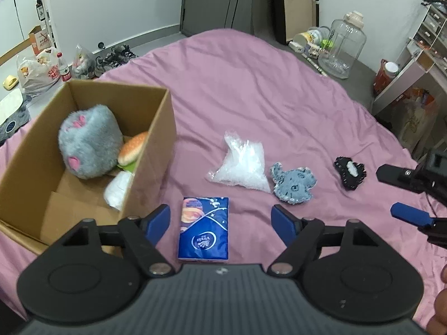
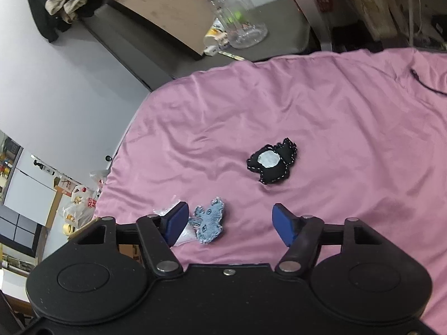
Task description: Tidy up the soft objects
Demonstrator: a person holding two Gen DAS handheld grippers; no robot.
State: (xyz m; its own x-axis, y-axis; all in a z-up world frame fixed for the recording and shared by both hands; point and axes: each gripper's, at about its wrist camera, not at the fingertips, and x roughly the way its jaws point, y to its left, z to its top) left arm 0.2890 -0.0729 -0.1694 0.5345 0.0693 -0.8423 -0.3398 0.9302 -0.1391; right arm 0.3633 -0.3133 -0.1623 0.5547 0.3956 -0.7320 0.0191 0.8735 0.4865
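Observation:
A cardboard box [image 1: 151, 150] stands on the pink bed at the left and holds a grey plush [image 1: 88, 145], a burger toy [image 1: 132, 148] and a white soft item [image 1: 118, 188]. A blue tissue pack [image 1: 204, 227] lies between the fingers of my open, empty left gripper [image 1: 220, 223]. A clear plastic bag [image 1: 241, 163], a grey-blue plush patch [image 1: 293, 185] [image 2: 209, 220] and a black plush [image 1: 349, 172] [image 2: 272, 164] lie on the bed. My right gripper [image 2: 229, 222] [image 1: 402, 192] is open and empty above the bed, near the grey-blue patch.
The pink sheet [image 1: 265, 97] [image 2: 335, 111] covers the bed. A clear water jug [image 1: 342, 46] [image 2: 240, 16], shelves [image 1: 419, 55], shopping bags [image 1: 39, 72] and shoes [image 1: 111, 58] are on the floor around it. A black cable [image 2: 424, 83] lies on the sheet's far right.

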